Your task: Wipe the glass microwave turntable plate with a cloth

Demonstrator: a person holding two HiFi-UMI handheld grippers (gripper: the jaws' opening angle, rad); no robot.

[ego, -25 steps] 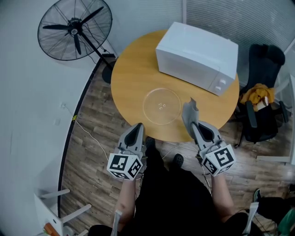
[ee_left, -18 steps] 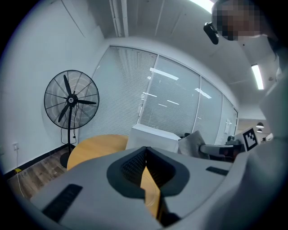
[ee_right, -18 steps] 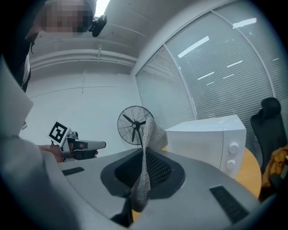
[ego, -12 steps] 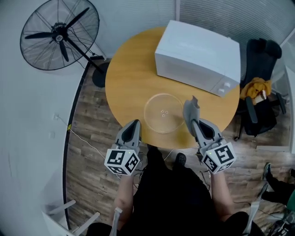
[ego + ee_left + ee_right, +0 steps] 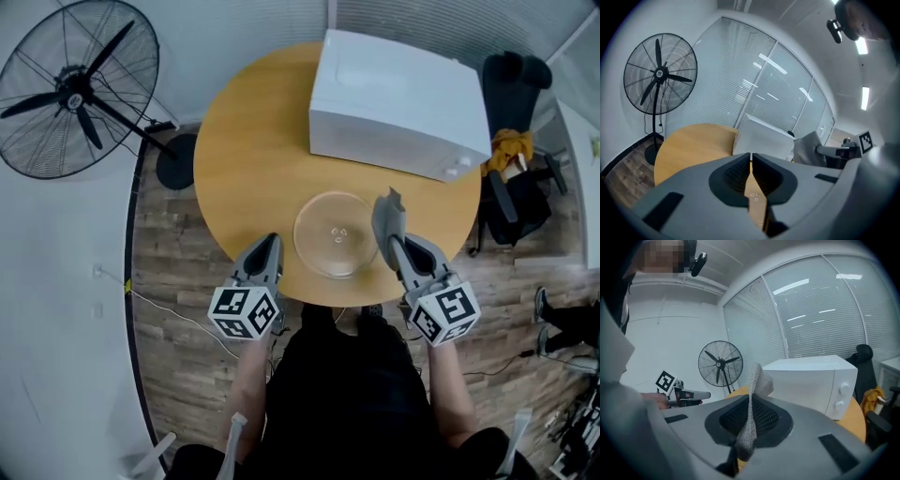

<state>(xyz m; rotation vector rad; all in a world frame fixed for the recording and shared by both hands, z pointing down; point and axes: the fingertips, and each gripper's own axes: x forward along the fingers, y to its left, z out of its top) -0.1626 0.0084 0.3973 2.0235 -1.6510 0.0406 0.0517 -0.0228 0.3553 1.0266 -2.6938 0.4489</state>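
Progress: wiping apparently not begun | right hand-held gripper [image 5: 395, 246] clamps cloth [image 5: 386, 214] near glass plate [image 5: 336, 234] on counter [image 5: 248, 141] | left hand-held gripper [image 5: 268, 242] closed, empty

**Person, seen from above.** A black garment [image 5: 347, 394] covers the torso, and the forearms are uncovered.

**Left gripper [image 5: 269, 244] and right gripper [image 5: 387, 225].** Both are smooth grey moulded shells that taper to narrow tips. The left cube [image 5: 244, 312] and the right cube [image 5: 443, 314] sit at the rear ends, white with black square markers on each face.

**Gripper views.** Each shell has a rounded black recess around the jaws. It is lined with ribbed pads [image 5: 735, 172] on the left and meshed pads [image 5: 765, 418] on the right. Dark rectangular slots [image 5: 660, 210] mark the flanks.
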